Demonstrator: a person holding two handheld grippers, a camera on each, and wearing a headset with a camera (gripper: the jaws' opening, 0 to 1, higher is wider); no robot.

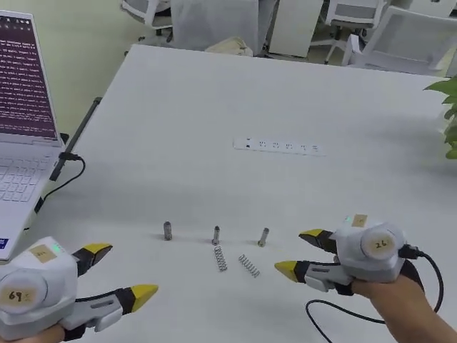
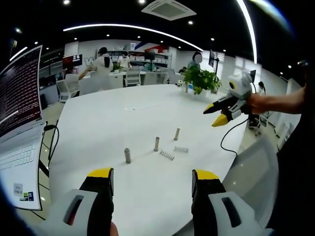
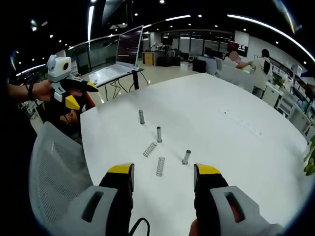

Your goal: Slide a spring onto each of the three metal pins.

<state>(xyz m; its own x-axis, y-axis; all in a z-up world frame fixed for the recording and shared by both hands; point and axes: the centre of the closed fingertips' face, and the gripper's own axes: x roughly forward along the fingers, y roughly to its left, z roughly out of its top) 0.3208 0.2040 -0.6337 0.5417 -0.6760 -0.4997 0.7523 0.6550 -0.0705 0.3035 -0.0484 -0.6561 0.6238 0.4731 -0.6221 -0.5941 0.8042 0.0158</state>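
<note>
Left gripper (image 1: 123,271) is low at your near left with its jaws spread wide and nothing between them. Right gripper (image 1: 298,251) is at your near right, also wide and holding nothing, tips pointing left toward the springs. Its cable (image 1: 335,314) loops on the table (image 1: 214,107) beside your wrist.

Two springs lie flat just ahead, between the grippers. The left spring (image 1: 221,258) and right spring (image 1: 248,265) both have their long axes running far-left to near-right. They are near each other but not touching. There is bare white tabletop from your tips to them.

Just beyond, three pins stand upright in a left-to-right row, axes vertical: left pin (image 1: 168,230), middle pin (image 1: 216,235), right pin (image 1: 263,236). The left spring sits just in front of the middle pin. The left pin looks thicker than the other two, and I can't tell if a spring is on it.

Farther out there's a power strip (image 1: 278,146) at mid-table. An open laptop (image 1: 21,107) with a black cable (image 1: 68,179) sits at the left edge and a plant (image 1: 446,114) at the right edge. Chairs (image 1: 400,36) stand past the far edge.
</note>
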